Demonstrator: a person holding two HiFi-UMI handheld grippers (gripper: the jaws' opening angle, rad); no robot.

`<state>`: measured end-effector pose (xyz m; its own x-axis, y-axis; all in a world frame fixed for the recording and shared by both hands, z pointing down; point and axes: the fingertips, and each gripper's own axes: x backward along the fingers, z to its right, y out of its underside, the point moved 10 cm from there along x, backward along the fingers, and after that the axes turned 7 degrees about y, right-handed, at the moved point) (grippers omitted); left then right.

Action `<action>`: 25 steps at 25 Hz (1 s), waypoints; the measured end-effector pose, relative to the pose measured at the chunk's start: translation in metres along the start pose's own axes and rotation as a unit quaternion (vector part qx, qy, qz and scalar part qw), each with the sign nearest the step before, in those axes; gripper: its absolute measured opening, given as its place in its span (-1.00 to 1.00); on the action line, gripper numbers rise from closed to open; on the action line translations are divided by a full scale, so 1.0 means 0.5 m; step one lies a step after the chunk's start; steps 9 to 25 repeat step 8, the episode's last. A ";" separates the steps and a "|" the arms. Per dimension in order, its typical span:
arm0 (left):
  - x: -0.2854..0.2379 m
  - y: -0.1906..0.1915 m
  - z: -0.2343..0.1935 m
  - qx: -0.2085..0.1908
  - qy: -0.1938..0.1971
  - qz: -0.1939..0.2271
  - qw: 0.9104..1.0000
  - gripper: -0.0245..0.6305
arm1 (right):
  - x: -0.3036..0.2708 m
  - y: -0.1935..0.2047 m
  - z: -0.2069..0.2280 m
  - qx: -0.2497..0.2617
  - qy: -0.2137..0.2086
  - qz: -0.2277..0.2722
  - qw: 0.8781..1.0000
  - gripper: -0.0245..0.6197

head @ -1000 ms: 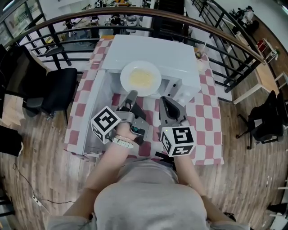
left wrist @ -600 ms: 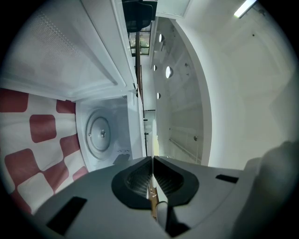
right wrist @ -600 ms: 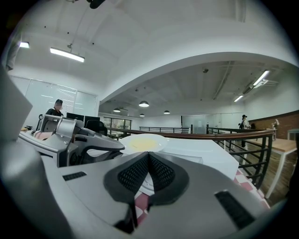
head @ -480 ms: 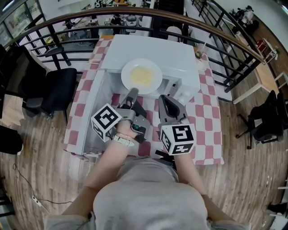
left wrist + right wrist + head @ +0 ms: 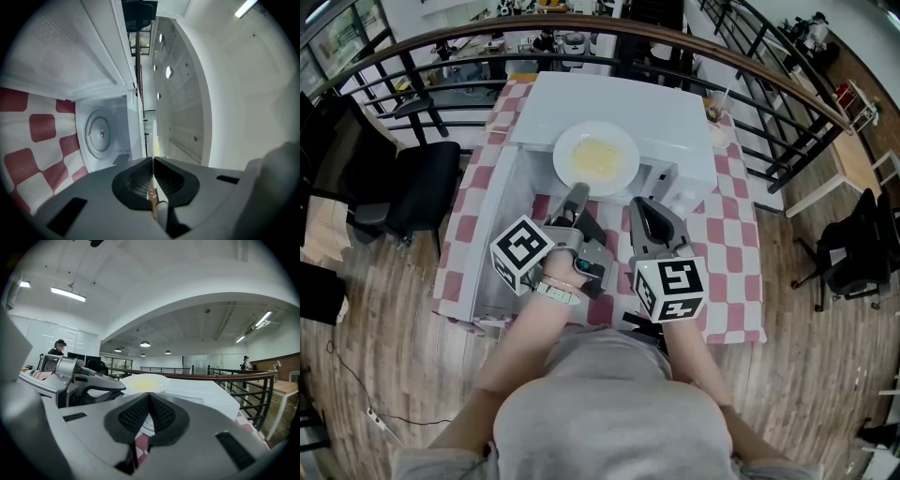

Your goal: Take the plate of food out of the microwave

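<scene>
- Position of the plate (image 5: 563, 159): white and round, held in the air just ahead of the left fingertips, roughly level, with its near rim caught between them; yellow food (image 5: 596, 156) lies at its centre
- Grip of the left gripper (image 5: 577, 194): its fingers (image 5: 137, 180) pinch the thin plate rim, which shows edge-on in the left gripper view as a pale line in the seam between the two dark ribbed pads
- State of the right gripper (image 5: 643, 210): it sits beside the left gripper and apart from it, its fingers (image 5: 133, 416) pressed together with nothing between them; in the right gripper view the plate shows just past their tips, apart from them and a little toward the left gripper
- Body of the white microwave (image 5: 675, 122): it stands beyond the fingertips of both grippers; in the head view the plate overlaps the front edge of its top
- Interior: the turntable (image 5: 98, 133) is seen whole inside the cavity, off to one side of the left fingers in the left gripper view, and the plate is outside that cavity
- Hinged door (image 5: 492, 225): it is swung open, on the side of the left fingers away from the right gripper
- Surface under both grippers and the microwave: a red-and-white checked tablecloth (image 5: 736, 272)
- Background past the microwave, well beyond all fingertips: a dark curved railing (image 5: 722, 56)
</scene>
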<state>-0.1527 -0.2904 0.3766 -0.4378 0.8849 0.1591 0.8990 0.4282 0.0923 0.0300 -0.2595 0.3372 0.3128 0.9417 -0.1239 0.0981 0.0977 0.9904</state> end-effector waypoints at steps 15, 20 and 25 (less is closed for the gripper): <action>0.001 0.008 0.005 -0.001 0.002 -0.001 1.000 -0.89 | 0.007 -0.002 0.004 0.000 0.000 0.001 1.000 -0.85; 0.001 0.008 0.005 -0.001 0.002 -0.001 1.000 -0.89 | 0.007 -0.002 0.004 0.000 0.000 0.001 1.000 -0.85; 0.001 0.008 0.005 -0.001 0.002 -0.001 1.000 -0.89 | 0.007 -0.002 0.004 0.000 0.000 0.001 1.000 -0.85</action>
